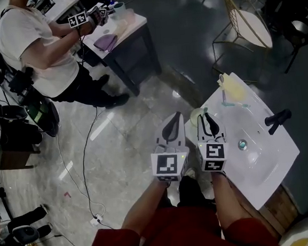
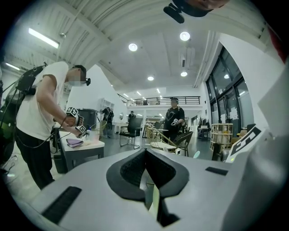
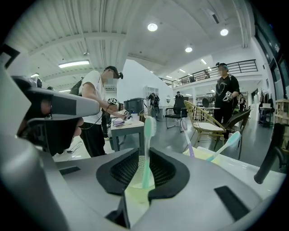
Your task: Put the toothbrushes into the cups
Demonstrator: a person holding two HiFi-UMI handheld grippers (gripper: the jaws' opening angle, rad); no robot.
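A pale green cup (image 1: pixel 195 114) stands on the near left corner of the white sink (image 1: pixel 264 158). In the right gripper view a green toothbrush (image 3: pixel 145 149) stands upright in that cup (image 3: pixel 137 189). My right gripper (image 1: pixel 207 121) (image 3: pixel 143 155) is at the cup, its jaws a little apart on either side of the brush handle without pinching it. Farther back on the sink, a yellow cup (image 1: pixel 232 87) (image 3: pixel 198 155) holds a purple brush (image 3: pixel 187 140) and a teal brush (image 3: pixel 223 144). My left gripper (image 1: pixel 173 124) (image 2: pixel 145 155) hangs beside the sink over the floor, shut and empty.
A black faucet (image 1: pixel 278 118) (image 3: pixel 271 153) rises at the sink's right side, near the drain (image 1: pixel 242 144). Another person (image 1: pixel 34 44) works with grippers at a dark table (image 1: pixel 130 36) at the far left. A wire chair (image 1: pixel 247 20) stands behind the sink. Cables lie on the floor.
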